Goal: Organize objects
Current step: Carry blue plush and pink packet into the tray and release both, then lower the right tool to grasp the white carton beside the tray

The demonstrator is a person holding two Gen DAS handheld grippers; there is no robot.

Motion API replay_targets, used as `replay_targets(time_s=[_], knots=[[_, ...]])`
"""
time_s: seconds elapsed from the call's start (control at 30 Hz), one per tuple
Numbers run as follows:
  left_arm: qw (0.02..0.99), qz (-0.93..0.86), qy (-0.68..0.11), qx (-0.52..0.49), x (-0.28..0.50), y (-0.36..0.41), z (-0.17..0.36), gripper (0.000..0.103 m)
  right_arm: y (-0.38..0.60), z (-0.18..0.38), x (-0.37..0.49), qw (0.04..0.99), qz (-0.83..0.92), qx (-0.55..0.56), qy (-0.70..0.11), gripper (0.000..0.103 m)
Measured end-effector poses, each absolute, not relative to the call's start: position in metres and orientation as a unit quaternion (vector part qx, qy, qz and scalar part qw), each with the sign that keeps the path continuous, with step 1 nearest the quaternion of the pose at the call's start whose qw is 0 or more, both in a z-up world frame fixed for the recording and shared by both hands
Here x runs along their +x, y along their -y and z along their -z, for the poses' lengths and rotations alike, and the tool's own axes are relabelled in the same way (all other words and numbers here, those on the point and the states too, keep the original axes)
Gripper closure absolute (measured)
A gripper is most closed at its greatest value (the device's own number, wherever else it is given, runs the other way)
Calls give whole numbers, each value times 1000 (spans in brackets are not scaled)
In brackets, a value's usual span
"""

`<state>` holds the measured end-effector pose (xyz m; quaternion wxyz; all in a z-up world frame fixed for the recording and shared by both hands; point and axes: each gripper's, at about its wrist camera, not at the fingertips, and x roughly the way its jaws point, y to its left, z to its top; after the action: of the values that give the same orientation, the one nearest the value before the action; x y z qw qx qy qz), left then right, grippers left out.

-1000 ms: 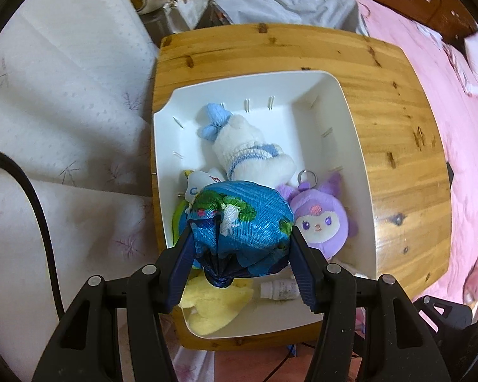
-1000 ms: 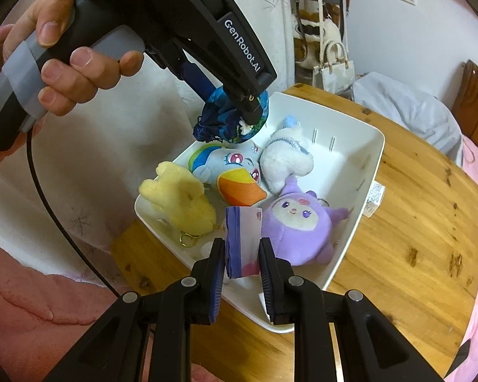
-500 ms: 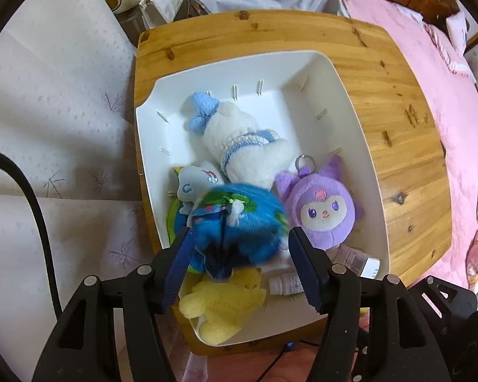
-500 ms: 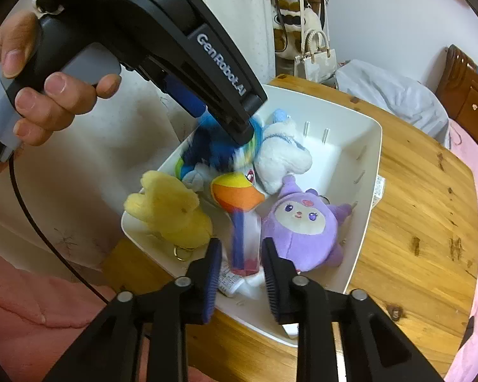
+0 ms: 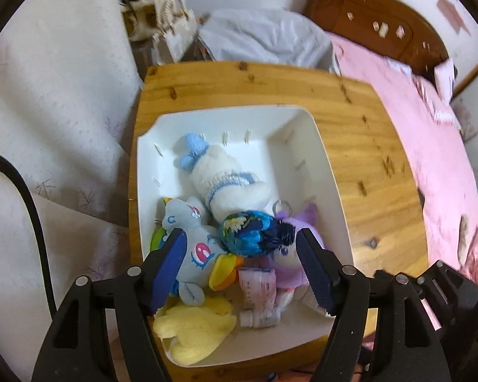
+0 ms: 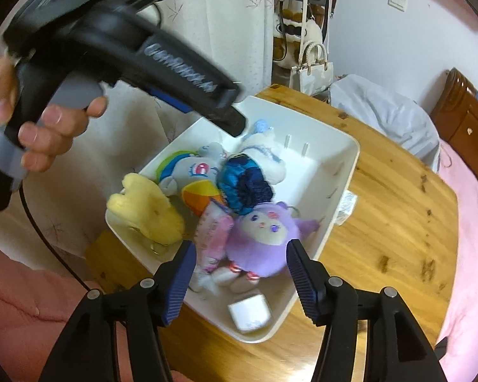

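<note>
A white bin (image 5: 302,133) sits on the wooden surface (image 5: 366,146), close against its left edge and reaching toward the near corner. Along the bin's left side lie a yellow plush (image 5: 191,328) at the near end and a grey pony (image 5: 191,238) behind it. Toward the middle, a white plush (image 5: 226,178) with a blue bow lies further back, with a blue bundle (image 5: 255,232) resting loose on the pile just in front of it. A pink tube (image 5: 258,286) lies nearer still, beside a purple plush (image 6: 264,238) on the right. The left tool (image 5: 239,270) hangs over the pile, its jaws opening, pads clear of the bundle. The right tool (image 6: 239,277) is opening too, gripping nothing, above the tube and purple plush.
</note>
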<state>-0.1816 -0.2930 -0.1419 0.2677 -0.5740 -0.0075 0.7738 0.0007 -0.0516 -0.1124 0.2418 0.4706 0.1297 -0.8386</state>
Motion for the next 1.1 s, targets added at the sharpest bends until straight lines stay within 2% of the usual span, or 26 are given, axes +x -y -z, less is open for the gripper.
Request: replay_targets(time_s=[0.23, 0.53, 0.77, 1.1], knots=[[239, -799, 91, -544, -173, 319, 136, 29, 15, 98, -16, 247, 839, 451, -178, 43], [254, -820, 142, -494, -142, 324, 121, 28, -18, 96, -44, 274, 829, 418, -250, 43], [242, -830, 129, -486, -123, 312, 116, 28, -31, 115, -66, 302, 823, 383, -293, 43], [222, -826, 120, -504, -118, 293, 113, 28, -50, 156, -96, 336, 825, 346, -294, 43]])
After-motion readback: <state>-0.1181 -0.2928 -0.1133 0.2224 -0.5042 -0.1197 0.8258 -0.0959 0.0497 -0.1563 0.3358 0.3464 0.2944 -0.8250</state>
